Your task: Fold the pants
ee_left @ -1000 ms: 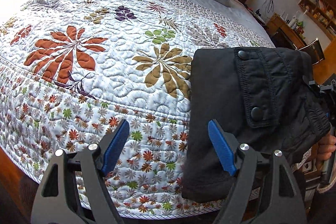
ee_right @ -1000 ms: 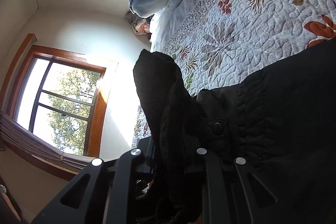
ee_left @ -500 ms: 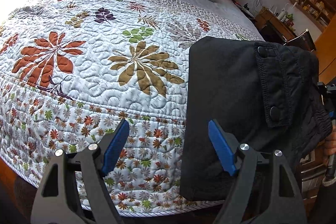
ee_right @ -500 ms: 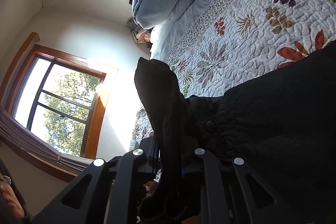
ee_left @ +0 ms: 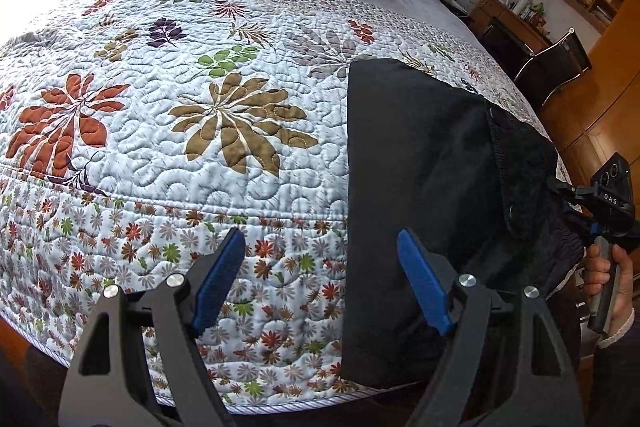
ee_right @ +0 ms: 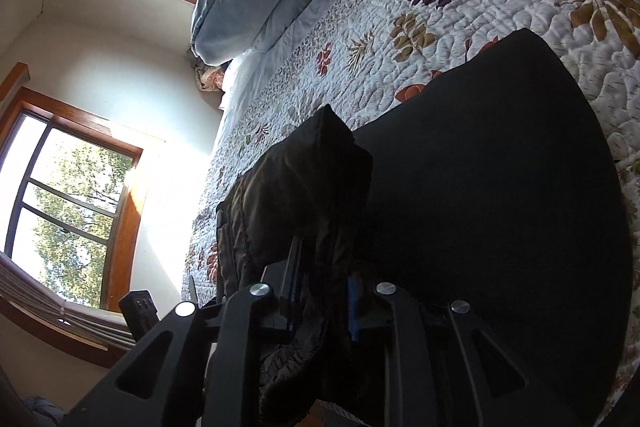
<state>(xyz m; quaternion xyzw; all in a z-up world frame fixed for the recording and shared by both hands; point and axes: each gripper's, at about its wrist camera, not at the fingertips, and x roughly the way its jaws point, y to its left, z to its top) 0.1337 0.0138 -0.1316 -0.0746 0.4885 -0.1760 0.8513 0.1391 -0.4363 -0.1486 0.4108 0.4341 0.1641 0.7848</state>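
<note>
Black pants lie folded at the bed's near right edge, long axis near-to-far; right tongs clenched on bunched waistband at right, left tongs released, hovering just left of the fold.

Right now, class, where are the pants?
The pants lie folded on the quilt at the bed's near right edge in the left view, their right end pinched by the right gripper.

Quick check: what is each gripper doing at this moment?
Left gripper: open, holding nothing.
Right gripper: shut on the black pants, pinching a bunched edge.
</note>
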